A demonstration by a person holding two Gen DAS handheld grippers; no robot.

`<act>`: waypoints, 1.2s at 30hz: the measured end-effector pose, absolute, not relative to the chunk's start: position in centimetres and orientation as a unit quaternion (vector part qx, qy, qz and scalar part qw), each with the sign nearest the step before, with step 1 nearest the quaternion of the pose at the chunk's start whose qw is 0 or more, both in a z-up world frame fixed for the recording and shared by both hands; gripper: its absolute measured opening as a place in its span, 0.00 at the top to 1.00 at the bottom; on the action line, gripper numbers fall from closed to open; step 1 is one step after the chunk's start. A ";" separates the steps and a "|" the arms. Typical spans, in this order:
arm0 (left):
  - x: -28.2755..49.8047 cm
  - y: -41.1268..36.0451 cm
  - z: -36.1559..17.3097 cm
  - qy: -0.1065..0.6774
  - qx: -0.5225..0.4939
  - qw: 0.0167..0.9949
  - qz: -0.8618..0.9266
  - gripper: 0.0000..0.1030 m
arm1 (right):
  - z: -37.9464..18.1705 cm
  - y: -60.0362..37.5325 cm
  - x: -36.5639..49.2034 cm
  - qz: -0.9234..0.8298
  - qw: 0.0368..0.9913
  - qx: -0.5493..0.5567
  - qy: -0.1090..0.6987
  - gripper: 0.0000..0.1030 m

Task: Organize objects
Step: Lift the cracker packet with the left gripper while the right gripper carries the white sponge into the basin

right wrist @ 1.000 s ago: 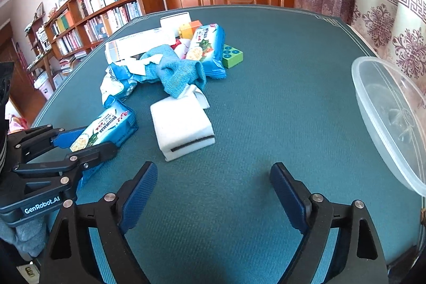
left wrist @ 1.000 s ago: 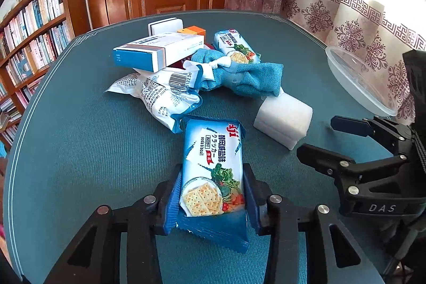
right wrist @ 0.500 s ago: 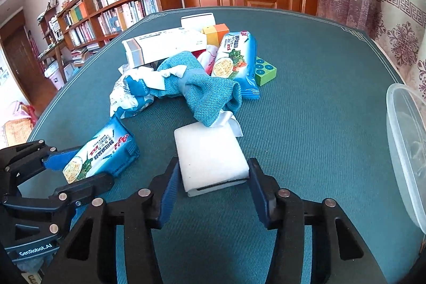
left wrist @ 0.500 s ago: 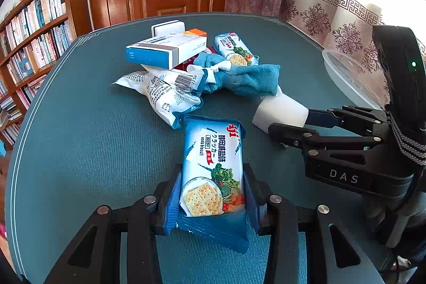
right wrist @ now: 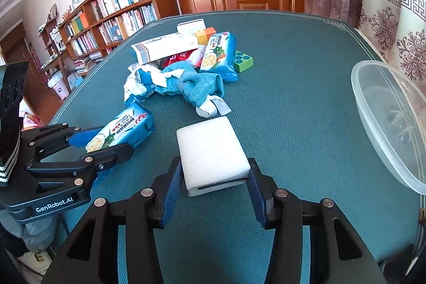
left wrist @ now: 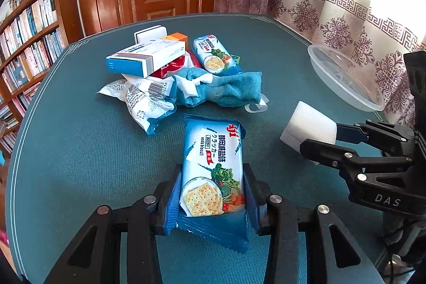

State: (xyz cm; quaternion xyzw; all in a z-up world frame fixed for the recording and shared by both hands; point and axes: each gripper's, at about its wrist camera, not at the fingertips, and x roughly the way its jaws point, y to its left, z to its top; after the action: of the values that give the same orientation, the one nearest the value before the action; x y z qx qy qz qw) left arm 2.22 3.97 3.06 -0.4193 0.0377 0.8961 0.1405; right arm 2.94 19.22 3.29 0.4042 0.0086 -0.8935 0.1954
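Bare green tabletop (right wrist: 293,103) lies open between the clear plastic tub (right wrist: 386,124) at the right edge and the central heap of packets, box and blue cloth (right wrist: 197,87), which blocks the far middle, while the table's near strip is free.

On the bench (right wrist: 306,97), taking the cloth (right wrist: 194,87) as landmark: the long box (right wrist: 165,47) lies behind it atop the pile, a cracker packet (right wrist: 218,56) behind to its right, the building block (right wrist: 242,61) right of that packet. The sponge (right wrist: 211,151) sits in front of the cloth, another cracker packet (left wrist: 213,164) to its front-left, the plastic container (right wrist: 391,119) well off to the right.
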 end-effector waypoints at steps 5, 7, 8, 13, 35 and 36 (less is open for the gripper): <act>2.1 5.1 3.6 0.047 -0.415 0.145 0.897 0.57 | 4.0 21.5 3.1 -0.902 0.173 0.395 -0.006 0.53; 2.1 5.6 3.9 0.050 -0.413 0.147 0.897 0.57 | 4.4 22.8 3.0 -0.907 0.159 0.389 -0.014 0.53; 2.0 5.9 4.0 0.051 -0.412 0.149 0.898 0.57 | 4.6 23.5 2.9 -0.910 0.150 0.386 -0.018 0.53; 1.7 7.8 4.5 0.063 -0.408 0.161 0.897 0.57 | 5.7 27.7 2.5 -0.923 0.096 0.371 -0.041 0.53; -0.3 17.3 6.2 0.104 -0.399 0.215 0.885 0.57 | 4.8 40.0 0.7 -0.926 -0.079 0.364 -0.066 0.48; -0.6 17.7 6.3 0.102 -0.400 0.219 0.884 0.57 | 4.8 40.1 0.8 -0.927 -0.078 0.360 -0.065 0.44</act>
State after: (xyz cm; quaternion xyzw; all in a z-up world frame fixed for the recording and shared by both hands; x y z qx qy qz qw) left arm -0.60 17.67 6.32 -0.4003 0.1018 0.8840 0.2187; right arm 0.82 40.06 4.84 0.3604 -0.0651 -0.9273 -0.0776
